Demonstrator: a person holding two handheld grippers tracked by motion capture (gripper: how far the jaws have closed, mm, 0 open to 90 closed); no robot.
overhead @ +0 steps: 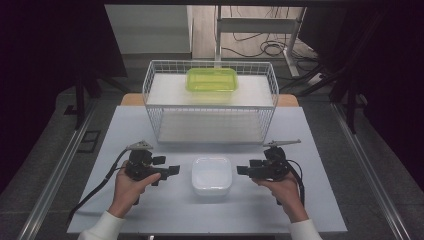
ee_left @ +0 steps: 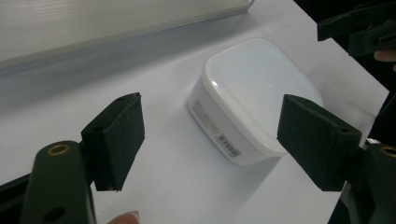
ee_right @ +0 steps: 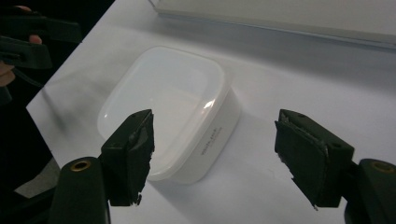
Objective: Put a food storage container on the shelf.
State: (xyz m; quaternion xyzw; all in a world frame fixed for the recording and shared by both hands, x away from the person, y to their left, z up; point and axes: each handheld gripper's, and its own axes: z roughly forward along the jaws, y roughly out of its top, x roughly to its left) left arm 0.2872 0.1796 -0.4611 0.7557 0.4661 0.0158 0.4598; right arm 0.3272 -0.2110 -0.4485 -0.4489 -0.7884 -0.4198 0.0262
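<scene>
Seemingly nothing was yet begun: the left gripper stood agape and empty, the white container sat untouched on the table between both, and the right gripper gaped likewise.

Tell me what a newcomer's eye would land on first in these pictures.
The bright green container stands out first, sitting on the upper level of the white wire basket at the far side of the table. Next comes the white lidded box at the near middle of the white table. The left gripper and the right gripper flank that box, both open and pointing at it without touching.
</scene>
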